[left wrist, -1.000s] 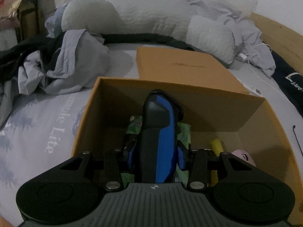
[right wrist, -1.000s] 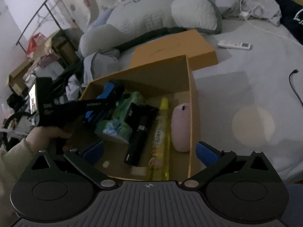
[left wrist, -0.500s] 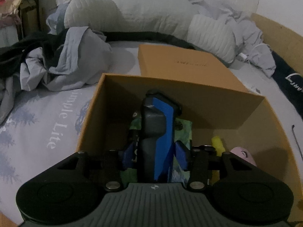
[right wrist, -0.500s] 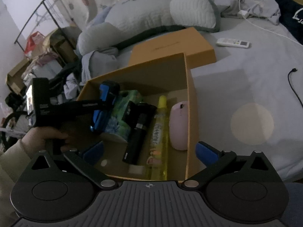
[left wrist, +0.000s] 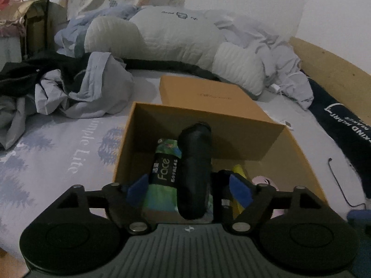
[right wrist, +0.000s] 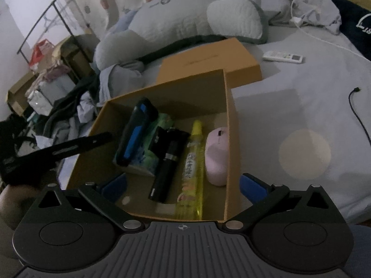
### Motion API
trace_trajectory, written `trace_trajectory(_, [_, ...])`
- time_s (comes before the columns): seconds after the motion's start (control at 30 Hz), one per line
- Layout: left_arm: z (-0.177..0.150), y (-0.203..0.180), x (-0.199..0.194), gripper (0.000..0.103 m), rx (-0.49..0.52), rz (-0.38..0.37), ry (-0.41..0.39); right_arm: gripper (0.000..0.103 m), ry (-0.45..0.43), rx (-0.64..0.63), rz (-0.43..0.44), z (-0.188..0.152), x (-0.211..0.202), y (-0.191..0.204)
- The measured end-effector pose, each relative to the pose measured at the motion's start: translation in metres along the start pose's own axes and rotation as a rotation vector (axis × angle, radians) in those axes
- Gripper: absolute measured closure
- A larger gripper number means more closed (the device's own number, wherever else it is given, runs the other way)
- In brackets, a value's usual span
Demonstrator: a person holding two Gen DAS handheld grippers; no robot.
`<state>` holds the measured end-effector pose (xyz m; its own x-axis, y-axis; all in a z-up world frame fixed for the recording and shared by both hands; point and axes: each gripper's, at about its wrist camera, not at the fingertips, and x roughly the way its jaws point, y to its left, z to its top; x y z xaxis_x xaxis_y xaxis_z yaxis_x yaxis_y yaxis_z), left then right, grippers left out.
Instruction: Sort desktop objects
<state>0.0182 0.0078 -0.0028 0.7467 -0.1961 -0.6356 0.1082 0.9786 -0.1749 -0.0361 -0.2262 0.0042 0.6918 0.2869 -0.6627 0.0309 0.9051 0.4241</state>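
An open orange box (right wrist: 231, 139) (left wrist: 208, 113) sits on the bed. Inside, a black-and-blue device (right wrist: 136, 134) (left wrist: 194, 166) leans on a green tissue pack (right wrist: 148, 159) (left wrist: 164, 169). Beside them lie a black cylinder (right wrist: 167, 169), a yellow tube (right wrist: 192, 166) and a pink mouse (right wrist: 216, 155). My left gripper (left wrist: 189, 188) hovers at the box's near-left edge. Its jaws are opening, the device lies between them, and neither pad touches it. One of its fingers (right wrist: 81, 144) shows in the right wrist view. My right gripper (right wrist: 184, 184) stands open over the box's near edge, holding nothing.
The box's orange lid (right wrist: 208, 62) (left wrist: 208, 95) lies just behind it. A white remote (right wrist: 283, 57) and a black cable (right wrist: 357, 113) lie on the sheet to the right. Crumpled clothes (left wrist: 88, 92) are heaped on the left, and a big plush pillow (left wrist: 162, 34) lies at the back.
The left jaws have opened and let go of the black-and-blue device, which now rests on the tissue pack. The left gripper has drawn back and up. The right gripper has stayed still.
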Motion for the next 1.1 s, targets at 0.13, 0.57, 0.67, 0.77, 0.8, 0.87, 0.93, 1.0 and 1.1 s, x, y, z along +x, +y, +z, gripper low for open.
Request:
trace_trajectory(0.13, [-0.002, -0.004, -0.014, 0.017, 0.003, -0.022, -0.008, 0.0, -0.005, -0.004, -0.002, -0.001, -0.001, 0.001])
trace_trajectory(0.57, [-0.01, -0.015, -0.041, 0.0, 0.078, -0.009, -0.056, 0.0, -0.032, 0.007, -0.027, 0.003, -0.006, -0.005])
trace_trajectory(0.67, [-0.013, -0.014, -0.042, 0.0, 0.072, -0.004, -0.049, 0.0, -0.035, 0.002, -0.04, 0.003, -0.005, -0.006])
trace_trajectory(0.77, [-0.016, -0.012, -0.042, 0.0, 0.06, -0.003, -0.037, 0.0, -0.04, -0.014, -0.062, 0.004, -0.005, -0.005])
trace_trajectory(0.8, [-0.018, -0.011, -0.041, 0.0, 0.057, -0.006, -0.033, 0.0, -0.043, -0.023, -0.071, 0.004, -0.004, -0.005])
trace_trajectory(0.87, [-0.019, -0.009, -0.038, 0.0, 0.056, -0.007, -0.023, 0.0, -0.048, -0.041, -0.088, 0.004, -0.004, -0.003])
trace_trajectory(0.93, [-0.02, -0.007, -0.035, 0.0, 0.055, 0.006, -0.014, 0.0, -0.047, -0.054, -0.099, 0.003, -0.003, -0.002])
trace_trajectory(1.0, [-0.021, -0.007, -0.031, 0.0, 0.053, 0.023, -0.005, 0.0, -0.045, -0.066, -0.108, 0.003, -0.002, -0.001])
trace_trajectory(1.1, [-0.022, -0.005, -0.027, 0.0, 0.042, 0.045, 0.004, 0.0, -0.039, -0.086, -0.121, 0.001, 0.001, 0.002])
